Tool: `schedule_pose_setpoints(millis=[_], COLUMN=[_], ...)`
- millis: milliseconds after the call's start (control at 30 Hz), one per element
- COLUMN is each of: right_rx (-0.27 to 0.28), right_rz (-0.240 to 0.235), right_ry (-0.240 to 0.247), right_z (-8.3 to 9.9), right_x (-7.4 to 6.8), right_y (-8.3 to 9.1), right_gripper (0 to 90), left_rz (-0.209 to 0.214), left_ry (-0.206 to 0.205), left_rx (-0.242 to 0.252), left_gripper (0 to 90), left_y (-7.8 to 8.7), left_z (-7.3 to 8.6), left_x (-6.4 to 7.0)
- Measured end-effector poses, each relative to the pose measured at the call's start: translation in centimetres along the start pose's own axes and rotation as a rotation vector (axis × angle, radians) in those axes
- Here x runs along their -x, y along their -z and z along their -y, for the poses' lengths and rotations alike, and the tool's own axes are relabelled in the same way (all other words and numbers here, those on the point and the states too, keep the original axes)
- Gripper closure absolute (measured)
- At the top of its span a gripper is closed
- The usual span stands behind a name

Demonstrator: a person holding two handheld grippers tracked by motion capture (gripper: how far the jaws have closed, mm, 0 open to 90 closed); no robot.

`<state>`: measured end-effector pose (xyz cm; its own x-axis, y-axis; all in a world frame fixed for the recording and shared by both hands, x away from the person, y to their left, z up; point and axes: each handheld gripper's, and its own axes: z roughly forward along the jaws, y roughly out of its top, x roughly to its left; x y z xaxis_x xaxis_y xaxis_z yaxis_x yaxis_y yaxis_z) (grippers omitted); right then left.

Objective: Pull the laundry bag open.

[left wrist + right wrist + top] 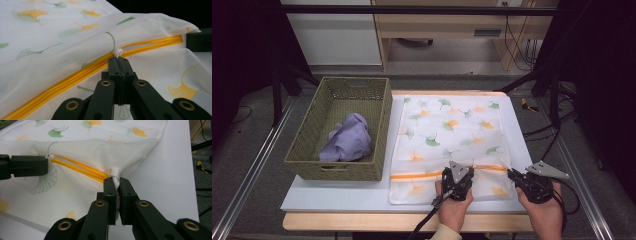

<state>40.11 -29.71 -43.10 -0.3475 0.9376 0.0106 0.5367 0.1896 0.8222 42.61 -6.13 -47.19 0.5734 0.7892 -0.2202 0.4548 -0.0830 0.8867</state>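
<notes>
White tabletop (337, 192) carried a leaf-print mesh bag (447, 130). Left gripper (119, 62) jaws were pressed together on the white zipper pull (118, 52) just ahead of their tips. Right gripper (116, 185) jaws pinched the bag's edge beside the yellow zipper (82, 171).

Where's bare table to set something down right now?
Free: the white tabletop strip in front of the green woven basket, and a narrow band right of the leaf-print mesh bag. Crowded: the bag's near edge, where left gripper and right gripper clamp it.
</notes>
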Motion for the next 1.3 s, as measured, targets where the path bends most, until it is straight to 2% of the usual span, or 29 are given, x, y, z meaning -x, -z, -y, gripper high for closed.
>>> schedule_pose_setpoints(millis=[400,833,1300], right_rx=[-0.005,-0.009,-0.013], right_rz=[0.004,-0.005,0.008], right_ry=[-0.004,-0.009,0.007], right_z=[0.1,0.2,0.3], right_x=[0.0,-0.2,-0.3], right_y=[0.0,-0.1,-0.2], right_gripper=[85.7,85.6,85.7], left_rz=[0.006,0.002,-0.007], left_ry=[0.014,0.011,0.005], left_rx=[-0.001,-0.006,-0.002], left_gripper=[90.0,90.0,90.0], left_y=[0.8,0.8,0.9], left_z=[-0.1,0.0,0.2], left_x=[-1.4,-1.5,-1.4])
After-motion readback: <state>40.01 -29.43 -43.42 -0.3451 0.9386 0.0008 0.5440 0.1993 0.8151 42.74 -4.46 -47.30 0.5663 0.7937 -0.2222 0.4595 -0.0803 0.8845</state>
